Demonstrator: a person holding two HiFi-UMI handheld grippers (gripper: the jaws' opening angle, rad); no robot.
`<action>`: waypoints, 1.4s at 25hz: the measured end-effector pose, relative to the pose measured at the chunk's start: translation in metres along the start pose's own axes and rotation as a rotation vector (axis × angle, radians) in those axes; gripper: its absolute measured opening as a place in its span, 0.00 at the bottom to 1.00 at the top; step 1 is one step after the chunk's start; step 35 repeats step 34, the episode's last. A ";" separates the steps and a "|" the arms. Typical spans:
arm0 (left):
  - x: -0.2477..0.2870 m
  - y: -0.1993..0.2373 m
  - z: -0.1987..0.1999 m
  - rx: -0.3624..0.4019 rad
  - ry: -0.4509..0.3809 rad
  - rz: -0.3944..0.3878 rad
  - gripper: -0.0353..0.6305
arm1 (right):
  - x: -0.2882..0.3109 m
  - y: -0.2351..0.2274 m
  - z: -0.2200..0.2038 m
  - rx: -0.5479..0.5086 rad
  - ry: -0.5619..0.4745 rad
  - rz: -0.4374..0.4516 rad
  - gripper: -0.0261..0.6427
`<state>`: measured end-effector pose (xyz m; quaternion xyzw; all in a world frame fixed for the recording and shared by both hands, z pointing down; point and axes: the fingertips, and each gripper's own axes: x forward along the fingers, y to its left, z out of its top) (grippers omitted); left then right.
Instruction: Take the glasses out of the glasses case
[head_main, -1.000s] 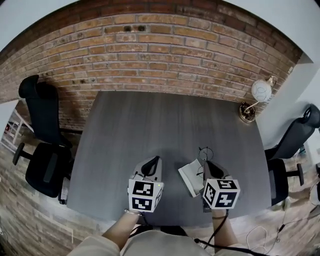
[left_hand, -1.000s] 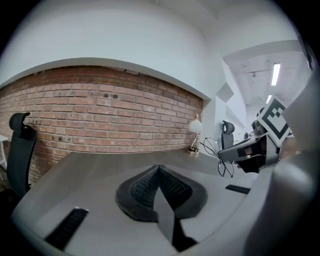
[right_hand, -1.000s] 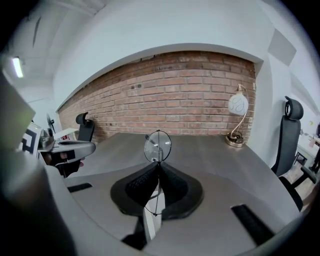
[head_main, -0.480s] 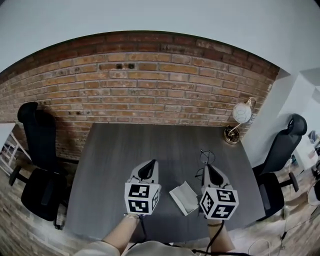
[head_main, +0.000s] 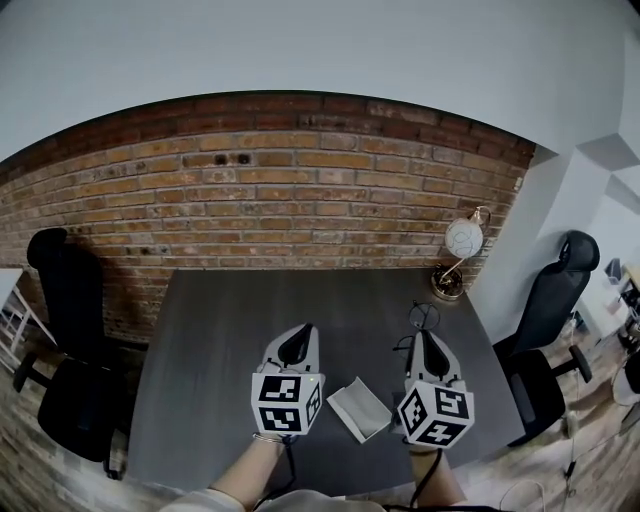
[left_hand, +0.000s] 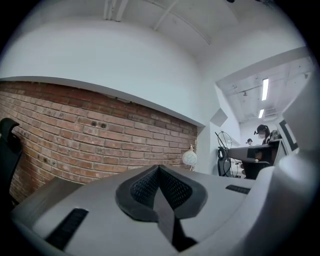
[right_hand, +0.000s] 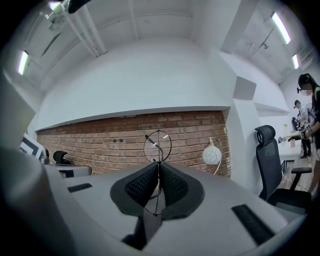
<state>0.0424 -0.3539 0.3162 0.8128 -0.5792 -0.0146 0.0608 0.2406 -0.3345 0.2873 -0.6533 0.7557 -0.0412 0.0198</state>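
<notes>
The grey table (head_main: 230, 340) carries the glasses case (head_main: 358, 408), laid between the two grippers and apparently open so that it could be emptied. The left gripper (head_main: 298, 343) is held idle beside it, jaws clenched on nothing. The right gripper (head_main: 428, 345) is clamped on the thin frame of the glasses (head_main: 422, 316), which are held up clear of the case, likely to avoid snagging.

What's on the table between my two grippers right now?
The glasses case lies between the left gripper and the right gripper, which grips the glasses. The head view shows it.
</notes>
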 end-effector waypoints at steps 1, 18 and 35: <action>0.001 -0.001 -0.001 -0.001 0.002 -0.001 0.08 | 0.000 -0.002 -0.001 0.003 0.003 -0.003 0.10; 0.017 -0.009 -0.014 -0.020 0.030 -0.010 0.08 | 0.002 -0.016 -0.015 -0.034 0.079 -0.003 0.10; 0.021 -0.006 -0.020 -0.013 0.042 -0.024 0.08 | 0.001 -0.017 -0.017 -0.031 0.076 -0.016 0.10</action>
